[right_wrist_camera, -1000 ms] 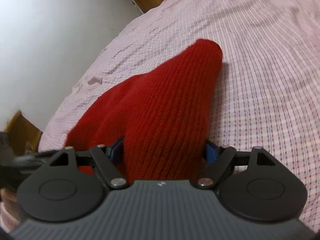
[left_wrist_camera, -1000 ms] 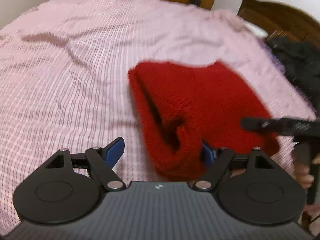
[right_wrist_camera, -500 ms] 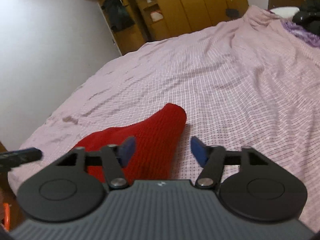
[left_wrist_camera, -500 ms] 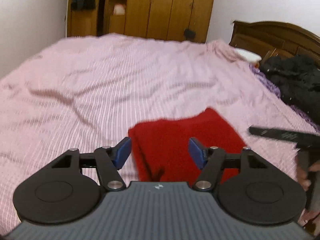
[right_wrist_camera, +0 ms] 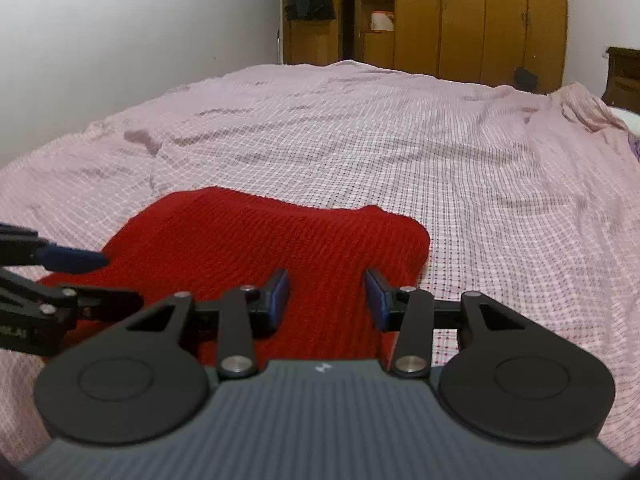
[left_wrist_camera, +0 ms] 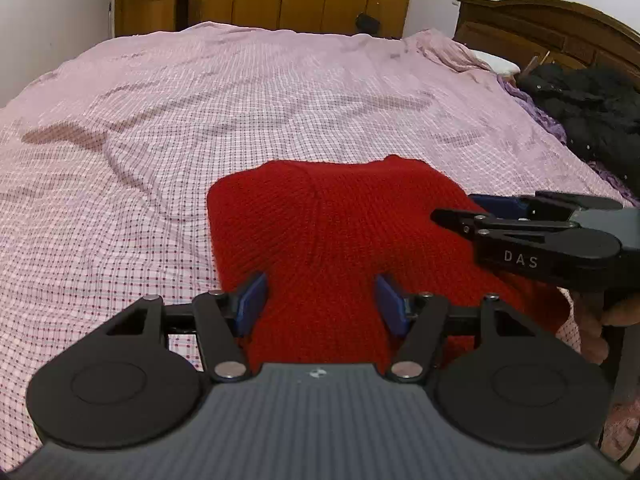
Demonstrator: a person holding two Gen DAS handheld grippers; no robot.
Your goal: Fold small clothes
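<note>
The red knit garment (left_wrist_camera: 340, 236) lies folded in a compact block on the pink checked bed cover (left_wrist_camera: 160, 128), near the bed's front edge. Both the left tongs (left_wrist_camera: 320, 300) and the right tongs (right_wrist_camera: 326, 298) hang just above it with their blue pads spread apart, gripping nothing. The fold looks nearly finished, so the step in hand is probably a tidy-up: press the raised left side of the garment flat, keep both tongs released, and avoid snagging the loose knit on lifting away.
</note>
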